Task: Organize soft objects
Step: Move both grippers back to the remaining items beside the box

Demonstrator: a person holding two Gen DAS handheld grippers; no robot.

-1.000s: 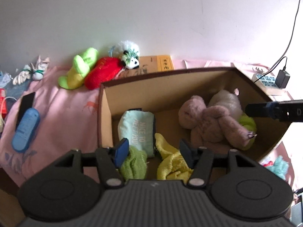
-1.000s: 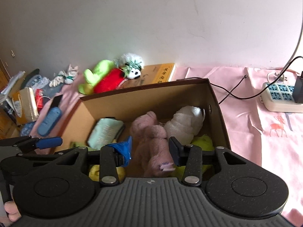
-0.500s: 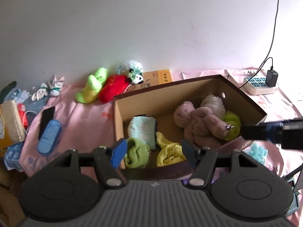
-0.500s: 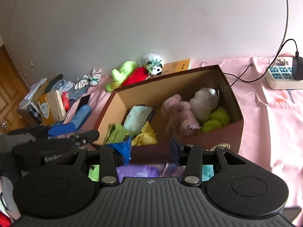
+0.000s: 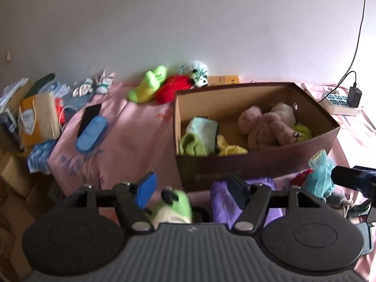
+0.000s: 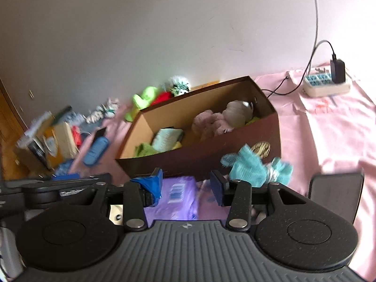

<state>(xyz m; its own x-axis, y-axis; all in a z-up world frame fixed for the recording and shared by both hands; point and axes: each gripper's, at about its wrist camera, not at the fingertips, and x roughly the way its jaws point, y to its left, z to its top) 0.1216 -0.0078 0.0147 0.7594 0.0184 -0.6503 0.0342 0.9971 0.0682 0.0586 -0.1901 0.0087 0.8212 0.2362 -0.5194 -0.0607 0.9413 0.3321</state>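
A brown cardboard box (image 5: 258,166) (image 6: 199,162) stands on the pink bed cover. It holds a pink plush (image 5: 265,127), a white plush, green and yellow cloths (image 5: 195,143) and a mint pouch (image 5: 204,129). My left gripper (image 5: 191,189) is open and empty, held back in front of the box above a green plush (image 5: 174,209) and a purple pack (image 5: 223,202). My right gripper (image 6: 186,184) is open and empty above the purple pack (image 6: 175,197). A teal soft toy (image 6: 253,166) lies beside the box.
A lime plush (image 5: 148,87), a red plush (image 5: 171,89) and a small panda toy lie by the wall. A blue case (image 5: 91,134), a phone and bags sit at the left. A power strip (image 6: 326,84) with a charger lies at the right.
Both grippers have pulled back and up from over the box. The box now lies farther away, and the items in front of it have come into view.
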